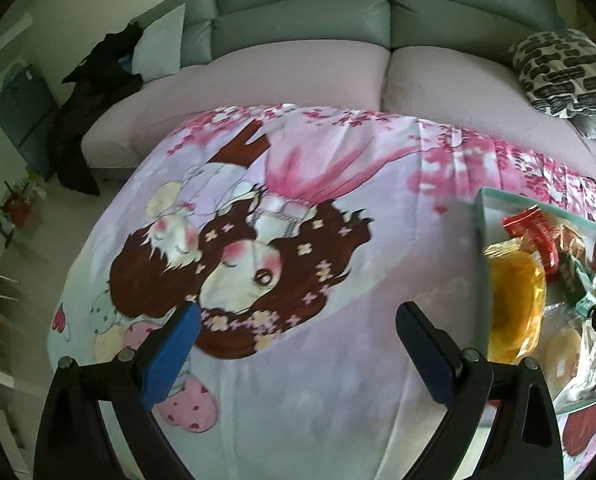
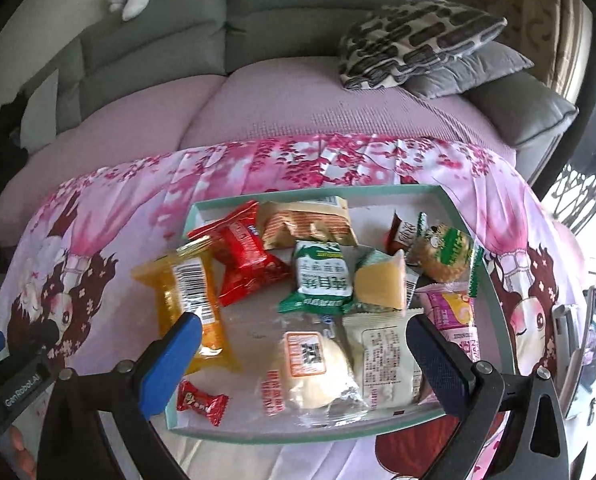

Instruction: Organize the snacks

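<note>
On a pink cartoon-print blanket (image 2: 109, 208) spread before a grey sofa (image 2: 289, 20) sits a shallow teal tray (image 2: 494, 292), and nearly all the snacks are inside it. The right tongs (image 2: 302, 336) hang above the tray's near half with their blue pads spread wide and nothing between them. Beneath that gap lie a clear-wrapped pale bun (image 2: 314, 372) with an orange label and, touching its right side, a white packet (image 2: 386, 356) printed with small text. Further in are a green and white packet (image 2: 324, 276), a yellow wedge-shaped snack (image 2: 380, 284) just beside it, a crinkled red packet (image 2: 243, 254), a tan packet (image 2: 306, 222) at the far rim, a brown packet (image 2: 404, 234), a round golden snack in green-edged wrap (image 2: 444, 254) and a pink packet (image 2: 452, 312) at the right wall. An orange packet (image 2: 187, 300) with a barcode lies across the tray's left rim, partly out over the blanket. A small red candy (image 2: 201, 400) sits in the near left corner.

The left tongs (image 1: 298, 328) are likewise spread wide and empty, held over the bare blanket, well to the left of the tray, whose rim shows at the right edge of that view with the orange packet against it. A patterned cushion (image 2: 414, 36) rests on the sofa's right end, on top of a grey one
</note>
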Demonstrator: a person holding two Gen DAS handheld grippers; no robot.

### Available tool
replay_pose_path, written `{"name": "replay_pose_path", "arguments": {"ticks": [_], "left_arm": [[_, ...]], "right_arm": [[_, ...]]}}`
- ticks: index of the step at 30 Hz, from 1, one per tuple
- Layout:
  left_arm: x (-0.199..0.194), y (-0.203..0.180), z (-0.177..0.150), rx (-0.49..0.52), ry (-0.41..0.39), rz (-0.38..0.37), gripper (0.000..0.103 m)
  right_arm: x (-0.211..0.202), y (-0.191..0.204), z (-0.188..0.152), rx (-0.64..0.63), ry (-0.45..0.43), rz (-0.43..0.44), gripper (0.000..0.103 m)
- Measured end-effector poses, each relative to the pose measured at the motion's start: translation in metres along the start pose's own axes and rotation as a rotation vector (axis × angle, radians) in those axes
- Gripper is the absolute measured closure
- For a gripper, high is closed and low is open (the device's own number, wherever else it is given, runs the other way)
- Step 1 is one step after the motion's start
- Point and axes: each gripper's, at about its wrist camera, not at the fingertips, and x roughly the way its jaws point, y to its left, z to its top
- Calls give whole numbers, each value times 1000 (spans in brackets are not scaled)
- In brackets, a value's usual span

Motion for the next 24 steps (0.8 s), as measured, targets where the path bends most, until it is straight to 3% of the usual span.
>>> {"name": "replay_pose_path", "arguments": {"ticks": [12, 24], "left_arm": [[4, 28, -18, -3, 33, 30, 5], [2, 40, -29, 16, 19, -4, 5]], "right_arm": [[-11, 27, -14, -69, -2, -8, 0], [-19, 40, -39, -99, 3, -24, 0]]}}
